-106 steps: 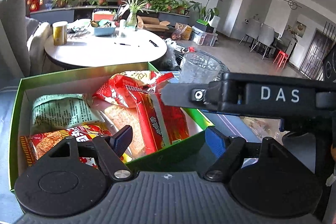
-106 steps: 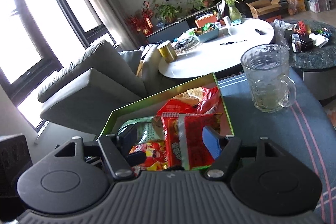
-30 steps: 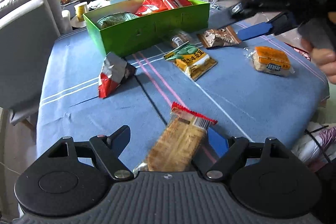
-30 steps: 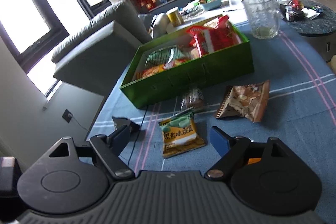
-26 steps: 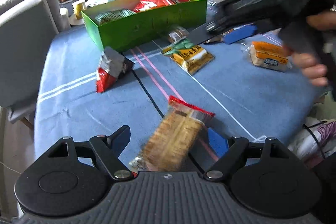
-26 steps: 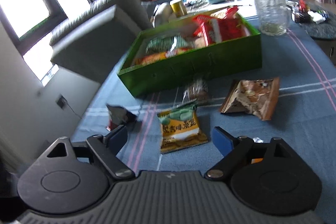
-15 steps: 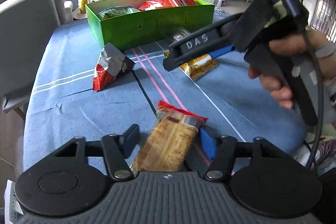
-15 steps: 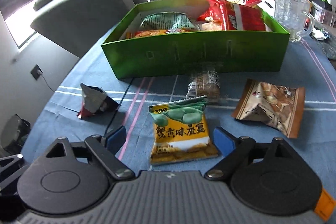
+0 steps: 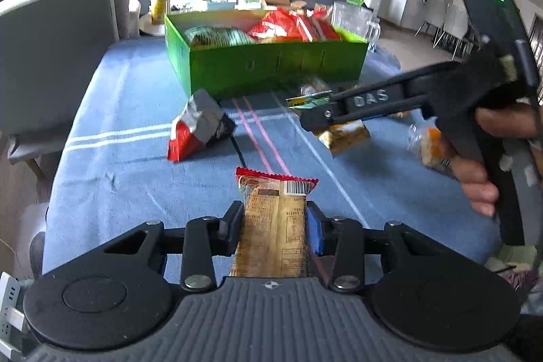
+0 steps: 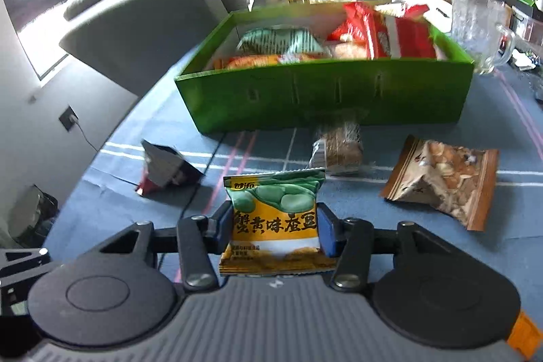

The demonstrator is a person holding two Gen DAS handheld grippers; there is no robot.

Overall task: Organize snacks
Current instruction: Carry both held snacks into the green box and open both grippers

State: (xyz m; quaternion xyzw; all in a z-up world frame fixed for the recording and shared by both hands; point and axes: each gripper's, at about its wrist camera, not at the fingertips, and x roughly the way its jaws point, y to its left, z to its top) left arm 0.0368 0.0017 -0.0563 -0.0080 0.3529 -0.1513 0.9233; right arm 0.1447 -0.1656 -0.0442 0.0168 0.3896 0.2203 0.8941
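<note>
My left gripper (image 9: 275, 219) is shut on a long brown cracker pack with a red end (image 9: 275, 226) near the table's front edge. My right gripper (image 10: 275, 226) is shut on a yellow and green bean snack bag (image 10: 275, 219); it shows in the left wrist view (image 9: 319, 117) too, holding the bag (image 9: 342, 131) above the cloth. The green box (image 10: 325, 97) holds several snack bags and stands at the far side of the blue tablecloth; it also shows in the left wrist view (image 9: 271, 67).
Loose on the cloth lie a red and grey bag (image 9: 198, 128), a small brown pack (image 10: 341, 148) by the box front, a brown nut bag (image 10: 444, 178) and an orange pack (image 9: 432, 148). A glass mug (image 10: 478, 29) stands right of the box. A grey sofa (image 10: 146, 9) is at left.
Both grippers have closed: the left on the cracker pack, the right on the yellow and green bag. The right gripper has lowered towards the cloth.
</note>
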